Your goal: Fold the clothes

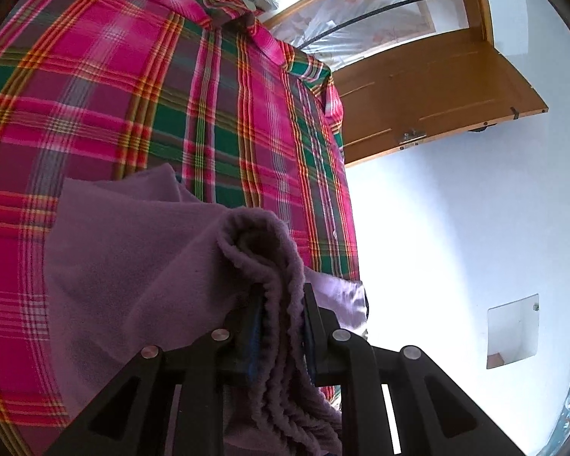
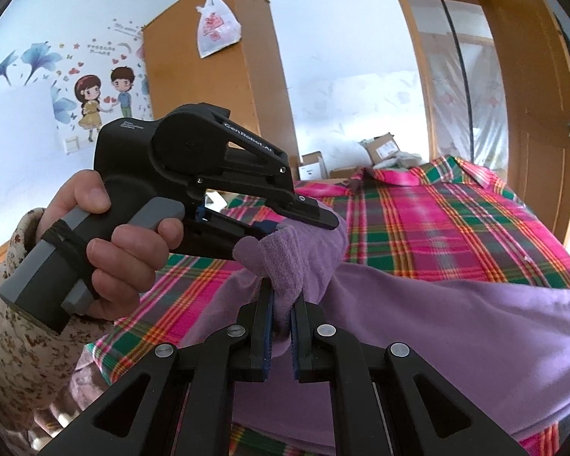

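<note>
A purple fleece garment lies over a pink, green and orange plaid bedspread. My left gripper is shut on a bunched, ribbed edge of the garment. In the right wrist view the same garment spreads to the right, and my right gripper is shut on another bunched piece of its edge. The left gripper shows there too, held by a hand in a floral sleeve, clamped on the fabric just beyond my right fingertips. Both held edges are lifted off the bed.
A wooden door stands open beside the bed's right edge. A tall wooden wardrobe with a hanging plastic bag stands at the far wall. Cardboard boxes sit beyond the bed.
</note>
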A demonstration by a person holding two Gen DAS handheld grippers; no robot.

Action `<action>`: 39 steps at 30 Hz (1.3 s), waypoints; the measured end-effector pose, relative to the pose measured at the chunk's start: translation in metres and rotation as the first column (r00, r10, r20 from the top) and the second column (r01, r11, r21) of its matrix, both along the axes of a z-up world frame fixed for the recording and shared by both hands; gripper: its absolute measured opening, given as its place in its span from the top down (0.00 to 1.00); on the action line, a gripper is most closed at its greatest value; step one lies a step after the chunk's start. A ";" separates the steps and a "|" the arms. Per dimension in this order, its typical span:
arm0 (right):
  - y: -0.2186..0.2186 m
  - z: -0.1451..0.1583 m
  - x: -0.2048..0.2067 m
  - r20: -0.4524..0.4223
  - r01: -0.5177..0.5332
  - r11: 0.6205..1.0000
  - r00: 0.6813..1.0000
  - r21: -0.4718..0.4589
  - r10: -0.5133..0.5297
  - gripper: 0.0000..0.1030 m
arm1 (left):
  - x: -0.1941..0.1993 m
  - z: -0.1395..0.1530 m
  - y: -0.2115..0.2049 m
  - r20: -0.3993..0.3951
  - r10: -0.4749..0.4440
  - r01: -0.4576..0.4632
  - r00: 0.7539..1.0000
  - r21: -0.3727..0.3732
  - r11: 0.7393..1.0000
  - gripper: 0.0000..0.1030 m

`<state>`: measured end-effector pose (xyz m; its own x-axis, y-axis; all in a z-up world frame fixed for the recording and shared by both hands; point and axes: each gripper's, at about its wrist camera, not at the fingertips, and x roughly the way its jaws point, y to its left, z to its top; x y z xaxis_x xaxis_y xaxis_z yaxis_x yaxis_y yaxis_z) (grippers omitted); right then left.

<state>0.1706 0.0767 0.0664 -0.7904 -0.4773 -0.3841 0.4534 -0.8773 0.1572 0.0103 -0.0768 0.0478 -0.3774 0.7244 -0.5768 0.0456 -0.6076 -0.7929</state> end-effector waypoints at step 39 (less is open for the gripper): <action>0.059 -0.047 -0.016 0.233 0.136 0.988 0.966 -0.076 -0.115 0.65 | 0.026 -0.026 -0.075 -0.033 0.113 -0.113 0.993 -0.002 0.994 0.65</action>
<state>0.1547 0.1359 0.0199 -0.7430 -0.4212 -0.5201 0.2838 -0.9021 0.3252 0.0362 -0.1521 0.0219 -0.4754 0.6741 -0.5653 0.0885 -0.6027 -0.7931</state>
